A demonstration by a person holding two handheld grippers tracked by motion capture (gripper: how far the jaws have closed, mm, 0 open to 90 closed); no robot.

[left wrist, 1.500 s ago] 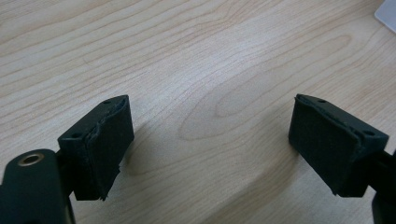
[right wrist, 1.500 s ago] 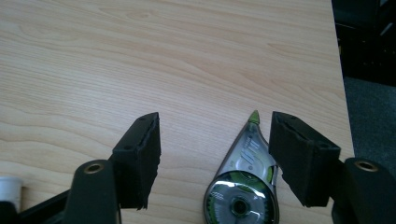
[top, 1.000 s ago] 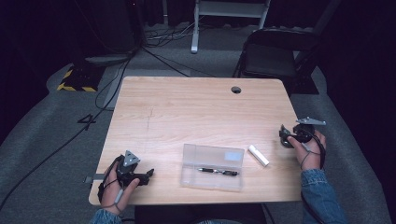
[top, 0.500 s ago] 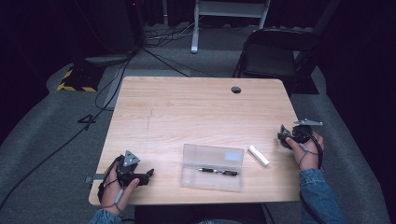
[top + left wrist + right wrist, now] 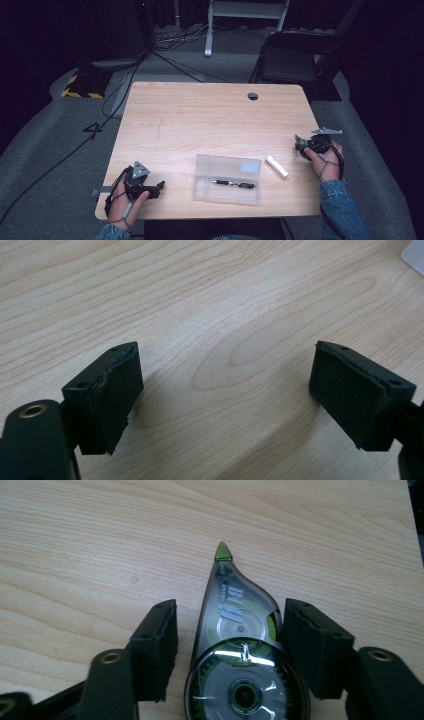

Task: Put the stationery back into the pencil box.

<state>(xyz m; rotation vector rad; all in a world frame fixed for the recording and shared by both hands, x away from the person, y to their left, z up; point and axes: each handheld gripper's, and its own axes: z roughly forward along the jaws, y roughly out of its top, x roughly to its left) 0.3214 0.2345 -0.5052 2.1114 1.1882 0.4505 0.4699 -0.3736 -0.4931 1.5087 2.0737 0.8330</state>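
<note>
Right hand-held gripper | near right surface edge | jaws just closing, pads flank correction tape dispenser, gaps remain | left hand-held gripper: released, empty

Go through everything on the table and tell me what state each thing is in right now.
Correction tape dispenser: lying flat between the right hand-held gripper's jaws, which have just been closing; small gaps remain, not yet gripped.
Left hand-held gripper: open, nothing between its jaws.
Clear case: lid shut, a pen inside.
White eraser: lying loose on the table.
</note>
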